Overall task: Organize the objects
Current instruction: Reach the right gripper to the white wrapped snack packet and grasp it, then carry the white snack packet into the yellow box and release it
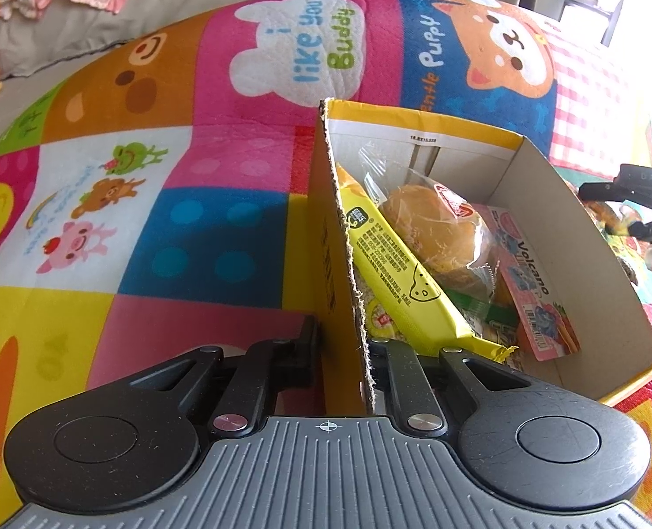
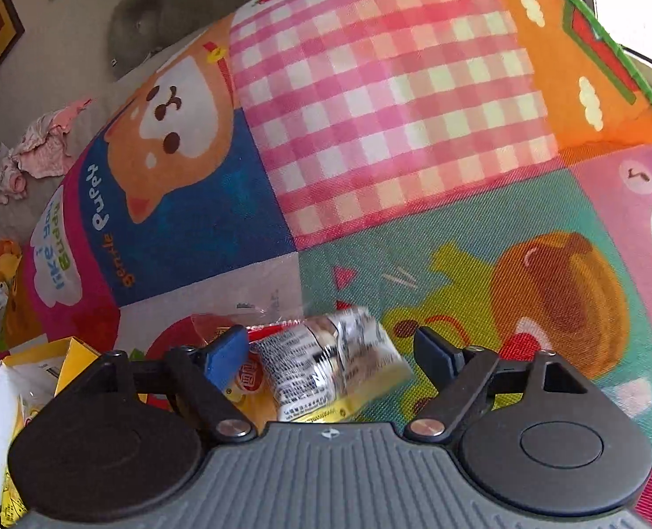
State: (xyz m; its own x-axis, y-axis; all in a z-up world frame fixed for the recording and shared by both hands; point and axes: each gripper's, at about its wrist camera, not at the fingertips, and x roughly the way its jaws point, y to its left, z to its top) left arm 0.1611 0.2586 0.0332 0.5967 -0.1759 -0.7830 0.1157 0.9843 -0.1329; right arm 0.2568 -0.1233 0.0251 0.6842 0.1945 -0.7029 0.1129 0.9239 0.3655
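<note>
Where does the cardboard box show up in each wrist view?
Left wrist: the cardboard box fills centre-right, snacks inside, its near wall clamped between the left gripper jaws.
Right wrist: only a corner of it, at lower left.
Shared landmark: the puppy patch on the mat.

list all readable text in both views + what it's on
"i like you Buddy": white bear patch on the play mat
"gentle Puppy": blue dog patch
"Volcano": pink packet in the cardboard box
Yellow packet: print too small
Box code, clear wrapped snack: too blurred
</note>
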